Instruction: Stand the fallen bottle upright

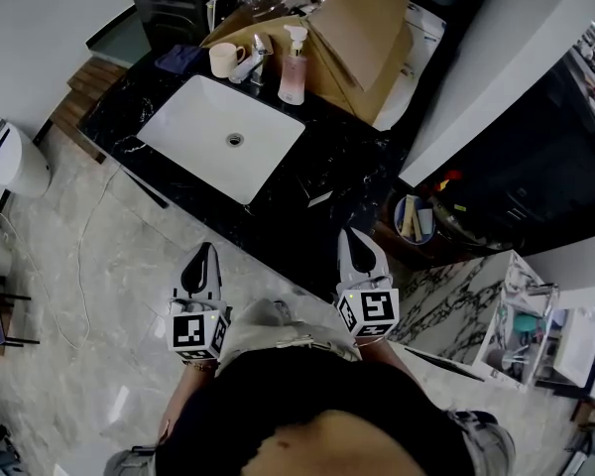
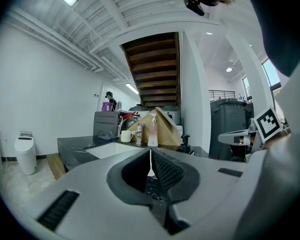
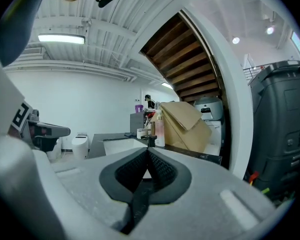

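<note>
1. Your left claw (image 1: 206, 251) is closed, pads together with nothing between them. It hangs near the front edge of the worktop (image 1: 347, 167), short of it and nosing just below level toward the sink (image 1: 208, 117)
2. Your right claw (image 1: 352, 234) is the same: fully closed and empty. It sits beside the left one and a touch nearer the worktop, so it looks like the one placed to lead
3. The pink pump bottle (image 1: 292, 67) stands upright at the back by the tap (image 1: 253, 62), tucked against the cardboard box (image 1: 362, 38). No work needed there, I reckon
4. The job looks like the small dark bottle (image 1: 309, 184) on the worktop right of the sink, near the front. It's dark on dark stone, so how it lies I can't tell
5. Nothing is gripped, so the task looks not yet begun. Closed pads suit travelling; you'd need them apart before closing in
6. Mind the sink's edge just beside it: a round bottle could roll in
</note>
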Available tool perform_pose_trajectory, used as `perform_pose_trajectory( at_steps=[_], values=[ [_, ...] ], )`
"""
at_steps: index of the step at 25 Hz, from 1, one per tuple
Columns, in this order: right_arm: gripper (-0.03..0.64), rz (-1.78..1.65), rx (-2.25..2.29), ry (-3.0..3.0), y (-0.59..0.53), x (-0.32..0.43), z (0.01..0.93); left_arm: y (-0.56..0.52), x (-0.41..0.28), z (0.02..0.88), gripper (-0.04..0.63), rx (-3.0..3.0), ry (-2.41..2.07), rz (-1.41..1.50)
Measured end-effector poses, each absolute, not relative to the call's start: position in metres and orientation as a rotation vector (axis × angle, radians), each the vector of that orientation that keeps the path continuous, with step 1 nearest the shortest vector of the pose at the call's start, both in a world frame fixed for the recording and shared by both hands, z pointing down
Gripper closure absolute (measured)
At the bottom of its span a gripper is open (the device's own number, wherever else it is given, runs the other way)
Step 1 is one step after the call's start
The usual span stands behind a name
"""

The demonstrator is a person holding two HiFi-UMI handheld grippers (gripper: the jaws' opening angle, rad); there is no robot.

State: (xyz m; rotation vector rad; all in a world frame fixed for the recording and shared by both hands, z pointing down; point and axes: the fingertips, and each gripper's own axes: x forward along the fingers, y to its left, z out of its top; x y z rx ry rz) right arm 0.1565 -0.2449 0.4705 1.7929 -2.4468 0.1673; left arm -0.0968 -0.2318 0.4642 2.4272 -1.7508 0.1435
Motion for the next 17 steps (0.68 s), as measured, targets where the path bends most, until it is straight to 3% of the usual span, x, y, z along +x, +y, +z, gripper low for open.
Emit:
perform_pose_trajectory(
  at_steps=[17],
  values=[
    [0.611, 0.191, 1.79, -2.412, -0.241, 0.164, 0.48, -0.232, -0.084, 0.462, 0.592, 2.462, -1.701, 0.152]
  ],
)
